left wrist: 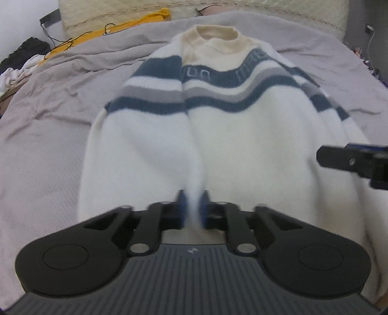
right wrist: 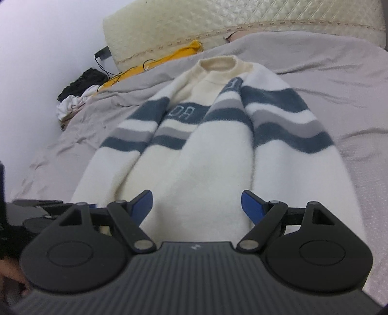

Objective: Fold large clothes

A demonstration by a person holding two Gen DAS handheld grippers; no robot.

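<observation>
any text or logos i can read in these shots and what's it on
"DA": the end of a word on the sweater, in its top blue stripe, right wrist view; the rest is hidden by the folded sleeves.
More letters on that stripe in the left wrist view: too blurred to read.
Small white logo on each gripper body: a mark, not words.

A grey bedsheet [left wrist: 60, 116], quilted headboard [right wrist: 218, 26], yellow cloth [left wrist: 135, 23] and black cable [left wrist: 80, 36].
</observation>
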